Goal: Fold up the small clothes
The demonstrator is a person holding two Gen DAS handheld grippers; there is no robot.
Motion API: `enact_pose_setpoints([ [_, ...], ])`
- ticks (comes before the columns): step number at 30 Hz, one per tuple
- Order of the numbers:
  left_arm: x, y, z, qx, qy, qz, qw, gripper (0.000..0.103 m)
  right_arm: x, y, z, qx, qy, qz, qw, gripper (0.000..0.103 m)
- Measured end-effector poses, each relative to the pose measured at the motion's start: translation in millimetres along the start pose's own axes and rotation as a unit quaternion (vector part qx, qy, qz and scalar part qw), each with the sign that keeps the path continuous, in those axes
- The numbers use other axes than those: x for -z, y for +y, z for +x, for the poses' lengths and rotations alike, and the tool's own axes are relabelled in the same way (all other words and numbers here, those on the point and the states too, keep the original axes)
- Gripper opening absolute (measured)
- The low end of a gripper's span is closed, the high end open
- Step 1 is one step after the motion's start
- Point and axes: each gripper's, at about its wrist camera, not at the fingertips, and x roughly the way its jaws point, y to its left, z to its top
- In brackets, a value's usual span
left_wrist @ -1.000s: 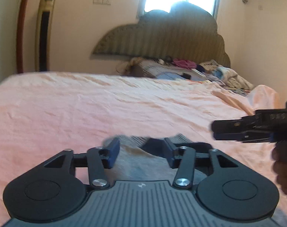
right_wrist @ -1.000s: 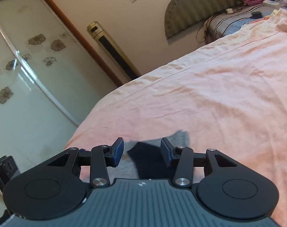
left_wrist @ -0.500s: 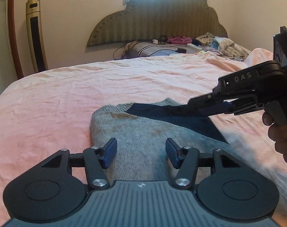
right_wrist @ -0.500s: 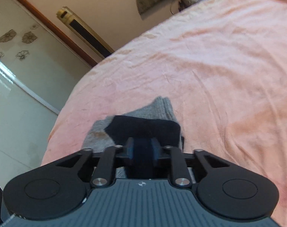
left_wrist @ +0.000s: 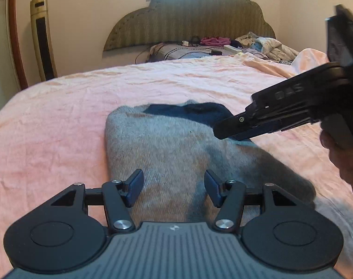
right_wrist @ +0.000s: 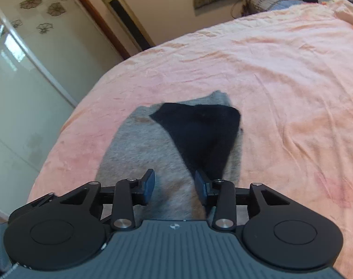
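I had a grey knit garment lying flat on the pink bedsheet, near the foot of the bed and well apart from the heap of other clothes by the headboard. A dark navy piece lay on its far right portion as a triangular flap; I could not tell whether it was a turned-over part of the same garment or a separate item. I judged the fold to be at an early or middle stage: the garment looked smoothed out and one flap seemed laid over, but the rest was still spread in a single layer and no compact bundle had been made. Its long axis ran from my grippers away towards the headboard, slightly angled left in the right wrist view, with the rounded far end pointing up the bed and the near end passing under both tools. The left gripper hovered over the near grey edge with its jaws apart and nothing pinched between them. The right gripper sat over the boundary of grey and navy, jaws also apart and empty; in the left view its tip reached in from the right above the navy flap, held by a hand
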Motion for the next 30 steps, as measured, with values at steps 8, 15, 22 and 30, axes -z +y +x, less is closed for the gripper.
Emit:
enact_pose_setpoints([
  [8,9,-5,-1,-0.016,0.008,0.005,0.9998,0.057,11,-14,1,0.013,0.013,0.046,0.999,0.036],
  [15,17,-4,1,-0.024,0.013,0.002,0.9996,0.058,44,2,9,-0.006,0.020,-0.008,1.000,0.045],
  [22,29,8,-38,-0.013,0.004,-0.033,0.9994,0.057,50,14,-31,-0.018,0.016,0.000,1.000,0.057],
  [30,53,15,-50,-0.043,0.018,-0.070,0.9965,0.060,69,11,-52,0.050,-0.012,-0.043,0.998,0.058],
])
